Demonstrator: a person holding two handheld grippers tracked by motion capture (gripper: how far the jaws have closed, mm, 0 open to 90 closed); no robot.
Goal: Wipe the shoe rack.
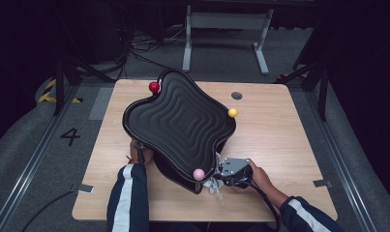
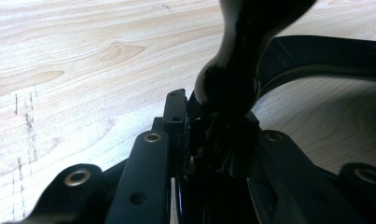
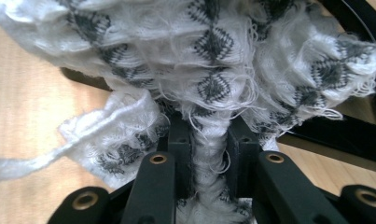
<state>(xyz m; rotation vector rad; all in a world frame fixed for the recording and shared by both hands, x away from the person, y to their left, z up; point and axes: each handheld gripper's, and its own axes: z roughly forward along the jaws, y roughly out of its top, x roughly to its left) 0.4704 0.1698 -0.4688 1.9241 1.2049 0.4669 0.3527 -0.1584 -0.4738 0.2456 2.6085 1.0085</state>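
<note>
Legible marking: one digit, "4" (image 1: 70, 136), dark on the grey floor left of the wooden table (image 1: 299, 145) (high view). Yellow-black hazard stripes (image 1: 50, 91) lie on the floor farther back. Both gripper views carry no readable text.

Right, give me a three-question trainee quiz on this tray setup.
1. True or false: the right claw is shut on a white and grey frayed cloth.
2. Which ball lies nearest the right claw in the high view? A) red ball B) yellow ball C) pink ball
3. What does the left claw grip?

Key:
1. True.
2. C.
3. A glossy black part of the wavy black tray, at its underside; the tray is tilted up off the wooden table.
</note>
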